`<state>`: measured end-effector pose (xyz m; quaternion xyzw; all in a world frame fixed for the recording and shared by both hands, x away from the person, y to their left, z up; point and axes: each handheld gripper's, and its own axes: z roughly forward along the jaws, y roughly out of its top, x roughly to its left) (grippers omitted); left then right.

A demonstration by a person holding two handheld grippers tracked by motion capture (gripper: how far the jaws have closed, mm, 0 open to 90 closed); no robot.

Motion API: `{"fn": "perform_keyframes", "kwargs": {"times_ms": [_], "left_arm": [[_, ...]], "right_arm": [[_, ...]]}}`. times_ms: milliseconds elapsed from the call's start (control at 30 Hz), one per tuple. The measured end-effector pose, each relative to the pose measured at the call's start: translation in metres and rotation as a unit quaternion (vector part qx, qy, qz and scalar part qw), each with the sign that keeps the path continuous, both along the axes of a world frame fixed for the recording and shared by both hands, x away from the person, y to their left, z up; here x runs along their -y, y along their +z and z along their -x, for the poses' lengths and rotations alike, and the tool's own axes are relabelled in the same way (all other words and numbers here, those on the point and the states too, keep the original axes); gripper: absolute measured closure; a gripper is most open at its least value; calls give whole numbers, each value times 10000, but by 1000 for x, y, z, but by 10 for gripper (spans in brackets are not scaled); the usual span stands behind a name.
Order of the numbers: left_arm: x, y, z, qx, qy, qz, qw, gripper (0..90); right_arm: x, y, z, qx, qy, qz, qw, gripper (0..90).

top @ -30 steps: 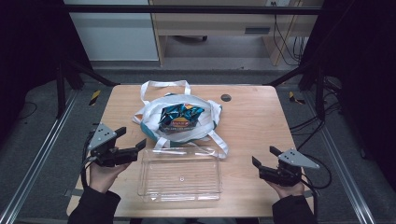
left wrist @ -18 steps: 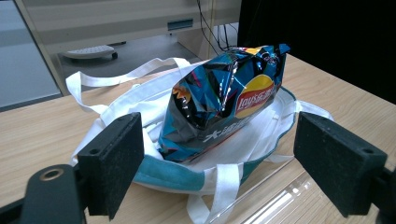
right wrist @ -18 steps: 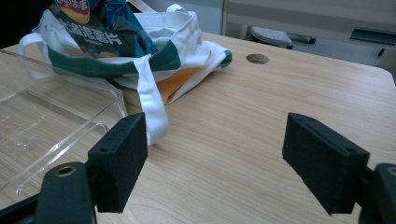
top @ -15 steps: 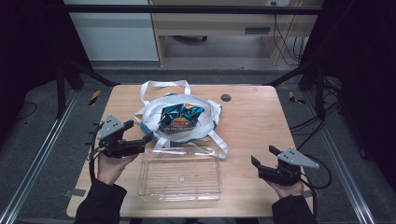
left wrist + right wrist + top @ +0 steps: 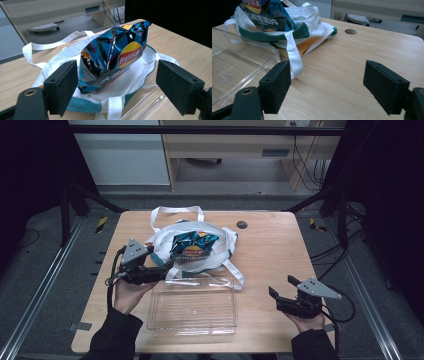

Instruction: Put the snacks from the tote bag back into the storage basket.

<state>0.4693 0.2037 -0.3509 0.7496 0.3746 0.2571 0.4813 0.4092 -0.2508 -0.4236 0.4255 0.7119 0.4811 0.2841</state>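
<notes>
Chip bag (image 5: 112, 57): glossy blue foil, crinkled, yellow-red logo, standing tilted in white tote bag (image 5: 140, 75). Left gripper (image 5: 162, 270) jaws spread wide, empty; right gripper (image 5: 282, 292) likewise

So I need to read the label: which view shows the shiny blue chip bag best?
The left gripper view: the shiny blue chip bag sits close, logo facing the camera. The high view shows it small on the white tote bag; the right gripper view crops it at the frame's top.

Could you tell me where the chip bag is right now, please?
In the high view the chip bag lies on the white tote at the table's middle, just beyond the clear tray.
</notes>
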Motion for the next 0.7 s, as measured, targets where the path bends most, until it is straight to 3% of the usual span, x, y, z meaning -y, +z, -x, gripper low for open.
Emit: {"fn": "perform_keyframes", "kwargs": {"times_ms": [700], "left_arm": [[14, -6, -27, -52, 111, -232, 9997, 315]], "right_arm": [[0, -2, -2, -61, 39, 52, 10000, 228]]}}
